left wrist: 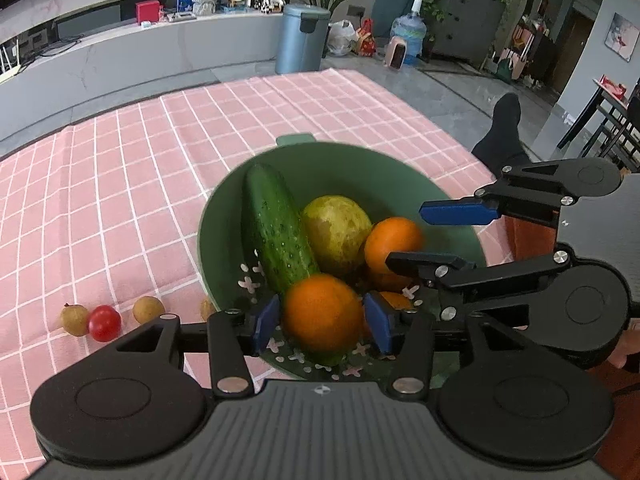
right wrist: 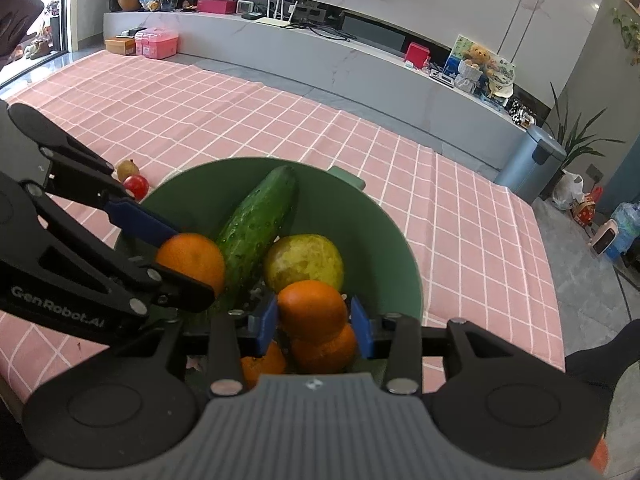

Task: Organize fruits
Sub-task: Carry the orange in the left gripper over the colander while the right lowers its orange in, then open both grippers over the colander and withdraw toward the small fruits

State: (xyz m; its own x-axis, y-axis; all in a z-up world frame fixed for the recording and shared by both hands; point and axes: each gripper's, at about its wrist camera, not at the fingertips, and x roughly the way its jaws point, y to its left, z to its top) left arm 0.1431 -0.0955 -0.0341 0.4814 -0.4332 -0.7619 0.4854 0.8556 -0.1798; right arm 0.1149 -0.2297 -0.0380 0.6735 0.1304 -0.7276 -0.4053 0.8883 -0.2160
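Oranges (left wrist: 322, 312) sit between both grippers' parted pads (inside green bowl (left wrist: 360, 168)).

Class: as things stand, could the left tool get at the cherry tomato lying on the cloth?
Probably yes. The cherry tomato lies outside the green bowl with open cloth above it, but the left tool still straddles an orange.

Both tools are looking the same. The left gripper (left wrist: 322, 320) is showing black arms, shiny silver screws, two big round black discs and a grey ribbed top. Its fingers (left wrist: 265, 322) are wearing blue pads. The right gripper (right wrist: 316, 322) is showing the same black arms, silver screws and blue pads (right wrist: 267, 324). White letters are running along the side of the left gripper's black body. A black sock (left wrist: 500, 128) is covering the person's foot.
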